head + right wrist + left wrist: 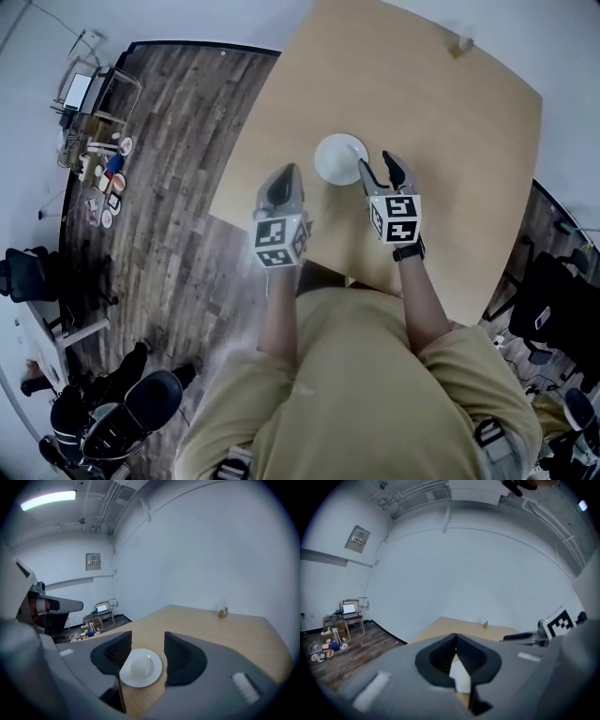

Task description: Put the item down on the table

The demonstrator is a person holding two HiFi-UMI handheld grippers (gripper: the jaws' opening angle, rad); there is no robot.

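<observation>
On the wooden table a white saucer with a small white cup rests flat. My right gripper hovers just right of it and is open with nothing held. In the right gripper view the saucer and cup lie on the table beyond the spread jaws, apart from both pads. My left gripper sits near the table's left edge, left of the saucer, its jaws shut. In the left gripper view the pads meet at the tips; a white patch shows in the slit below them.
A small brown-and-clear object stands at the table's far corner. Dark wood floor runs along the left, with clutter and a laptop stand by the wall. Black chairs stand at the right, a shoe and bag at lower left.
</observation>
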